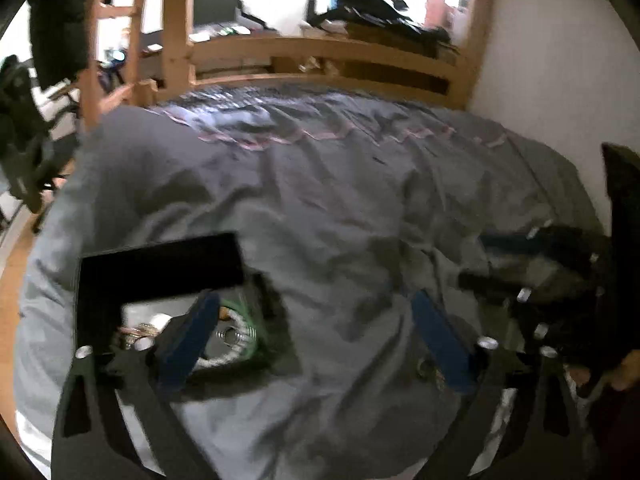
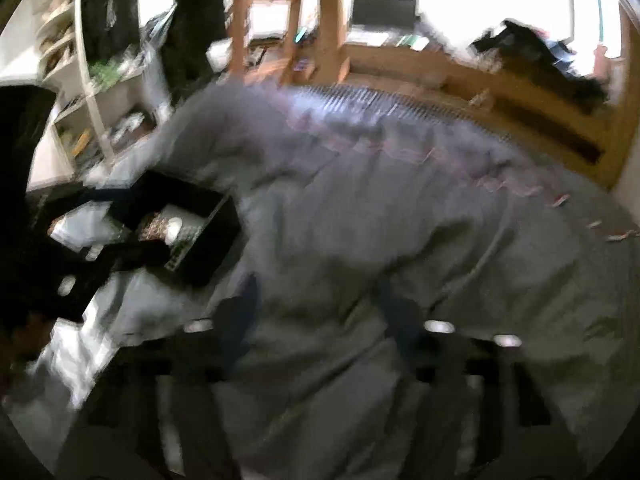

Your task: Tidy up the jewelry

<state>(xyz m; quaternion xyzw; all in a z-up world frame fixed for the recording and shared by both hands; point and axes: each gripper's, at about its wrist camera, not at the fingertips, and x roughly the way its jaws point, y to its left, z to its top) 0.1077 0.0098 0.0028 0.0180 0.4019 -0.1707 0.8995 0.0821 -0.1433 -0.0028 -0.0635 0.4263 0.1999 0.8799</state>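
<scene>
A black jewelry box [image 1: 160, 264] lies open on the grey duvet [image 1: 340, 208] at the lower left. Inside are green and white bracelets [image 1: 240, 320] and a gold-toned piece [image 1: 136, 330]. My left gripper [image 1: 320, 328] is open; its left blue finger [image 1: 192, 340] hangs over the box, its right finger over bare duvet. My right gripper [image 1: 486, 260] shows at the right edge. In the blurred right wrist view, the right gripper [image 2: 320, 312] stands over the duvet with a gap and nothing seen between its fingers. The box [image 2: 192, 232] lies to its left.
A wooden bed frame [image 1: 320, 52] runs across the far end, with a desk, a monitor [image 1: 214, 4] and dark clothes behind it. A white shelf unit [image 2: 92, 92] stands left of the bed. A white wall [image 1: 560, 60] is on the right. A hand [image 1: 628, 368] holds the right gripper.
</scene>
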